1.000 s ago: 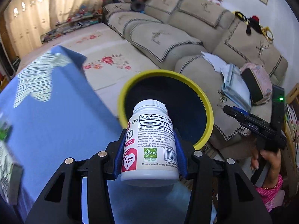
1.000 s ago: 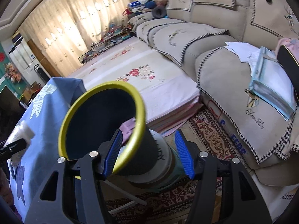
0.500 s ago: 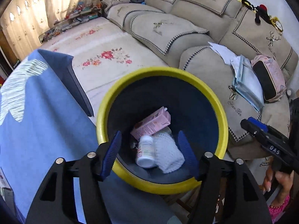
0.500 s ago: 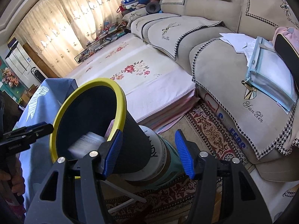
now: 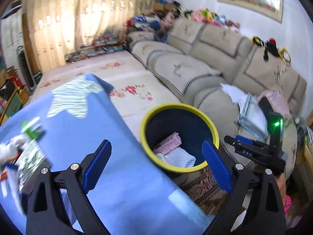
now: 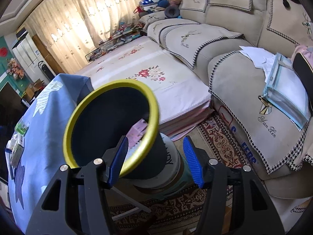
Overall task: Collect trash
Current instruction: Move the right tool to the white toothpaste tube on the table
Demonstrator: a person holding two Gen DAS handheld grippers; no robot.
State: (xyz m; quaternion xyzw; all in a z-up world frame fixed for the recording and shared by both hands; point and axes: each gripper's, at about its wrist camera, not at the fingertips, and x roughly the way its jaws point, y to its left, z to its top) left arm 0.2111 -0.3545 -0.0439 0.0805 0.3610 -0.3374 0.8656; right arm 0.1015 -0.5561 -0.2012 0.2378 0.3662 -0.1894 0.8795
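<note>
Trash shows in the left wrist view inside the bin [image 5: 179, 137]: a pink box [image 5: 168, 143] leaning on the wall and a white knit cloth [image 5: 179, 157] at the bottom. The bin, dark with a yellow rim, sits just off the edge of the blue table [image 5: 78, 137]. The left gripper [image 5: 156, 165] hangs wide open and empty over that edge. More litter [image 5: 29, 152] (blurred) lies on the table's left side.

In the right wrist view, the right gripper [image 6: 155, 157] stands partly open, its left finger inside the bin [image 6: 111, 125], the right outside; whether it grips the wall I cannot tell. The pink box [image 6: 137, 132] peeks over the rim.
</note>
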